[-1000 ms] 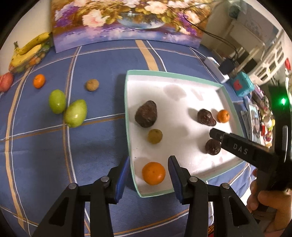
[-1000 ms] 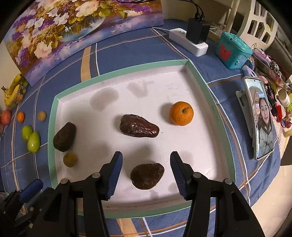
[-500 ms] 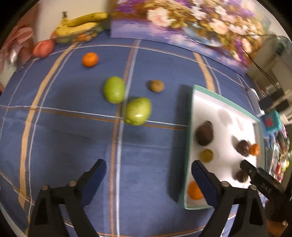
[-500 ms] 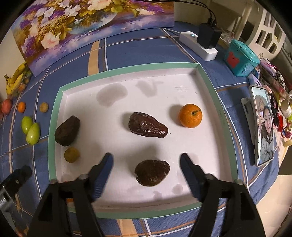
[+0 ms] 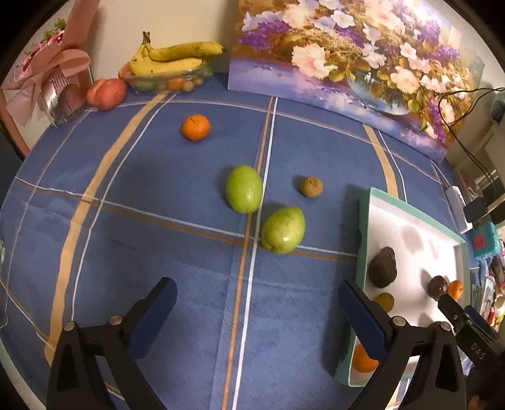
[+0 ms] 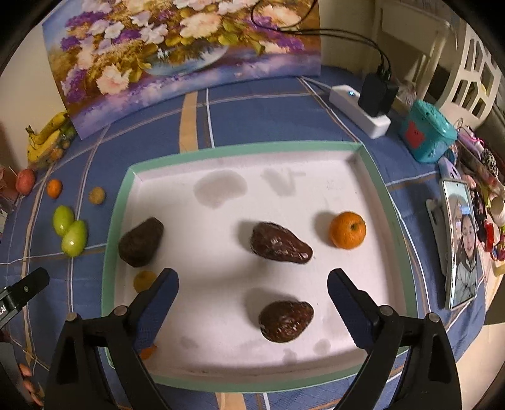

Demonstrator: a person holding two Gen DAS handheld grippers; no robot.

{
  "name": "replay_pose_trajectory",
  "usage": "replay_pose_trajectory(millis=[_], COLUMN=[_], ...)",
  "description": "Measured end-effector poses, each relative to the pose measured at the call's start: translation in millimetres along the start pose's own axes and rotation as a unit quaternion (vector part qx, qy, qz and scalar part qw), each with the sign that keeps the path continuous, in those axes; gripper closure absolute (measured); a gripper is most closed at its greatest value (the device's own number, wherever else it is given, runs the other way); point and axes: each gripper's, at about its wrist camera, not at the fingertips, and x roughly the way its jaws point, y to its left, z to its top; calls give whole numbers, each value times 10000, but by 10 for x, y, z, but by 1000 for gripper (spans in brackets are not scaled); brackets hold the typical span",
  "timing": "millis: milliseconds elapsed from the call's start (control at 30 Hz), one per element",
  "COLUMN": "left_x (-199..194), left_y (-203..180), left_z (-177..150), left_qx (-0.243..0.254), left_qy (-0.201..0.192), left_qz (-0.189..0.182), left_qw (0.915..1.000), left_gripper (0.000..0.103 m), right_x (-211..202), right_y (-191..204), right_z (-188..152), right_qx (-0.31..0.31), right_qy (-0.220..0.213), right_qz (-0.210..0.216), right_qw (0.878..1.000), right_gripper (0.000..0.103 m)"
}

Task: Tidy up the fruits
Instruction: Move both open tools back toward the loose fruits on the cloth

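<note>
While six fruits already lie in the white tray (image 6: pixel 372 176), two green fruits (image 5: pixel 283 230), a small brown one (image 5: pixel 311 186) and an orange (image 5: pixel 195 127) wait on the table (image 5: pixel 142 202); both the left gripper (image 5: pixel 257 318) and the right gripper (image 6: pixel 252 302) hover with jaws wide and empty.

I see a bench (image 5: pixel 157 239) covered with a blue checked cloth. A flower painting (image 6: pixel 176 53) leans on the cream wall (image 5: pixel 176 22). White furniture (image 6: pixel 467 82) stands at right.

Both the left hand-held gripper (image 5: pixel 257 307) and the right hand-held gripper (image 6: pixel 252 296) hover above the surface (image 5: pixel 176 252), jaws spread wide, gripping nothing.
</note>
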Motion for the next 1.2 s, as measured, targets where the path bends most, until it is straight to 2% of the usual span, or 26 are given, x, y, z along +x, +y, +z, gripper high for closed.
replay_pose_trajectory(millis=[200,433,700,900,1067,1200], left_x=[57,77,98,151,256,283], left_y=[30,6,137,332,555,729], left_z=[86,209,404,557,665,768], left_qx=[-3,277,-117,-389,-447,-574], left_qy=[-127,-373,-411,-399,-403,-498], left_qz=[-13,166,-164,-36,265,132], left_qw=[9999,9988,9990,9984,9978,9970], left_gripper=[0,0,0,0,0,0], right_x=[-53,-77,-38,18,83,94], right_y=[120,314,615,807,962,1148], right_z=[60,120,205,348,482,561], right_qx=[-115,-303,-523,-615,-624,-723], right_qy=[-323,-497,-576,-558,-463,-470], right_qz=[-94,-57,113,341,514,686], right_qw=[9994,9983,9969,9960,9956,9939], right_gripper=[7,7,7,7,7,8])
